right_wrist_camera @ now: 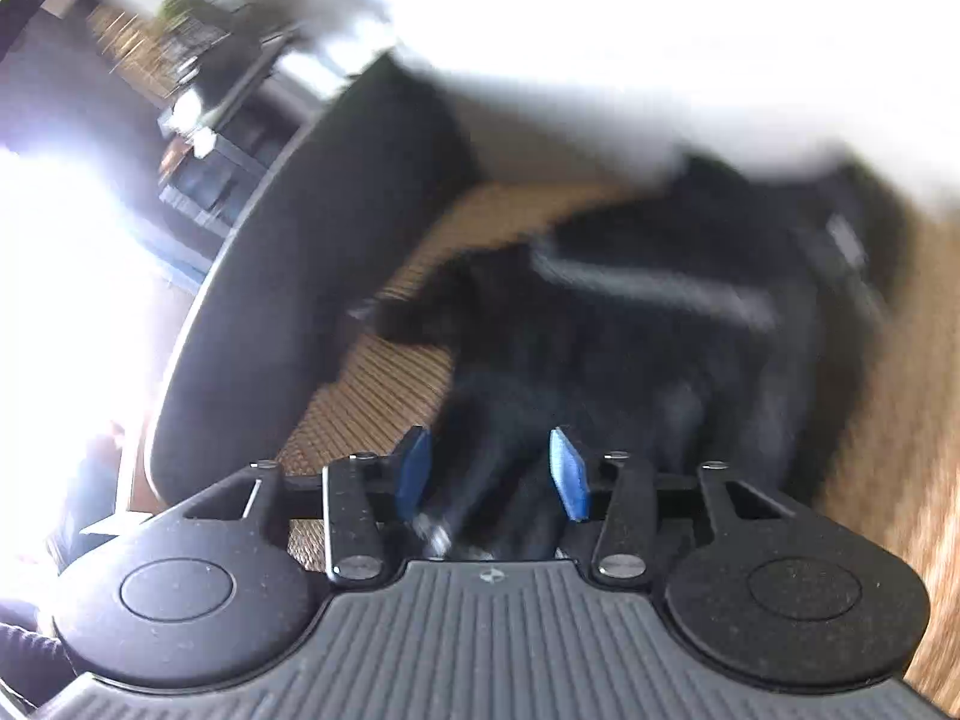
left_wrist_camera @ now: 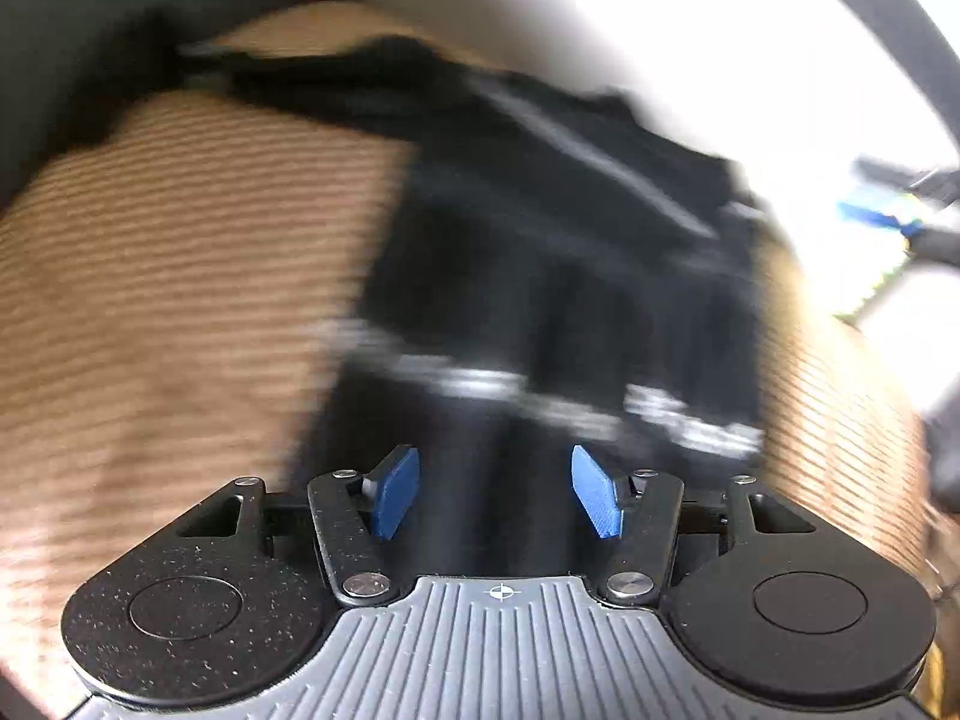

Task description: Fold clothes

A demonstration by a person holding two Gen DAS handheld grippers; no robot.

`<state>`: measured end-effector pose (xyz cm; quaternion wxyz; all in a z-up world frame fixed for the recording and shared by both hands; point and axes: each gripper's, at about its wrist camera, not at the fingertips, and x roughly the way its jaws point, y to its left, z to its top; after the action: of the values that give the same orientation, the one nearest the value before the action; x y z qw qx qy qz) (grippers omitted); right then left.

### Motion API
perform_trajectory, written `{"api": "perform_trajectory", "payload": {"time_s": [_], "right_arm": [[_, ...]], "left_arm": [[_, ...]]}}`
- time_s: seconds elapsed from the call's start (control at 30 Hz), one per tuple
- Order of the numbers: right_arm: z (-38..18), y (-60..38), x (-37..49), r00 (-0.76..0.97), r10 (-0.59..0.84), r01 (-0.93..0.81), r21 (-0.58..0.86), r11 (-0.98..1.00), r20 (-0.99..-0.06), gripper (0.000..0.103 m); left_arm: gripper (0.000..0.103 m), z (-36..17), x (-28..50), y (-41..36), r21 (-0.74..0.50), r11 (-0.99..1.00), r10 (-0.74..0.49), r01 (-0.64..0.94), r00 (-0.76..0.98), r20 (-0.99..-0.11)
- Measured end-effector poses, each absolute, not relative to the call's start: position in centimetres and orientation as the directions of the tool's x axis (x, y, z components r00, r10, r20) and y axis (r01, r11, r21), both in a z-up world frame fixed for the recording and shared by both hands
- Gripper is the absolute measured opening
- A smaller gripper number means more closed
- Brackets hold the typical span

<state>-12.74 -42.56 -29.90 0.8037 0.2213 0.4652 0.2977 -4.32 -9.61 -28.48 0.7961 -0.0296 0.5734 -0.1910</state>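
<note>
**A:** So where's it at? All I see is a black garment [left_wrist_camera: 540, 228] lying rumpled on that ribbed tan mat [left_wrist_camera: 180, 252], sort of spread out but bunched along the far edge.

**B:** Yep, that's the thing to fold. Both views are smeared, so take this loosely. The left gripper [left_wrist_camera: 495, 492] is low over the near hem with its blue pads well apart, nothing between them. The right gripper [right_wrist_camera: 491, 474] is spread too, hovering right over a dark bit of the cloth. No pinch that I can make out.

**A:** Why come in at the near edge?

**B:** My guess: one tool per side of the hem gives you two corners to carry over together. But it'd look the same if they'd just let go after laying it down, honestly can't call it.

**A:** Any logo? There's white print across it [left_wrist_camera: 540, 390].

**B:** Way too blurred to read. There's a pale tag [right_wrist_camera: 843, 240] in the right view, also illegible.
</note>
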Motion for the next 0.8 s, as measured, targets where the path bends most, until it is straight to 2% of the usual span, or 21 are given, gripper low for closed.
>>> {"api": "perform_trajectory", "payload": {"time_s": [0.17,0.33,0.4,0.47,0.53,0.63,0.8], "right_arm": [[-26.4,-35.1,-7.9,0.343,0.700,-0.445,0.549,0.708,-0.626,0.057],[-27.9,-27.8,-3.1,0.302,0.657,-0.493,0.477,0.728,-0.690,0.057],[-28.6,-25.0,-1.2,0.288,0.633,-0.508,0.446,0.737,-0.719,0.057],[-29.7,-22.4,0.1,0.273,0.598,-0.533,0.399,0.747,-0.754,0.057],[-31.2,-19.2,1.5,0.256,0.554,-0.588,0.327,0.740,-0.792,0.058],[-33.3,-15.0,2.1,0.217,0.513,-0.697,0.236,0.677,-0.830,0.062],[-36.9,-8.3,2.7,0.154,0.445,-0.857,0.105,0.505,-0.882,0.062]], "left_arm": [[0.072,-30.5,-3.0,-5.5,-0.219,0.944,-0.279,0.245,0.245,-0.928],[0.069,-32.9,-2.1,-4.0,-0.318,0.916,-0.361,0.244,0.158,-0.919],[0.059,-33.6,-1.9,-4.1,-0.350,0.901,-0.389,0.256,0.123,-0.913],[0.026,-34.2,-2.0,-4.1,-0.366,0.894,-0.401,0.257,0.096,-0.911],[0.005,-34.5,-1.9,-3.3,-0.399,0.885,-0.429,0.239,0.086,-0.899],[0.001,-34.5,-1.9,-2.0,-0.449,0.863,-0.479,0.231,0.091,-0.873],[0.001,-35.2,-1.7,-0.8,-0.494,0.840,-0.523,0.225,0.090,-0.848]]}}
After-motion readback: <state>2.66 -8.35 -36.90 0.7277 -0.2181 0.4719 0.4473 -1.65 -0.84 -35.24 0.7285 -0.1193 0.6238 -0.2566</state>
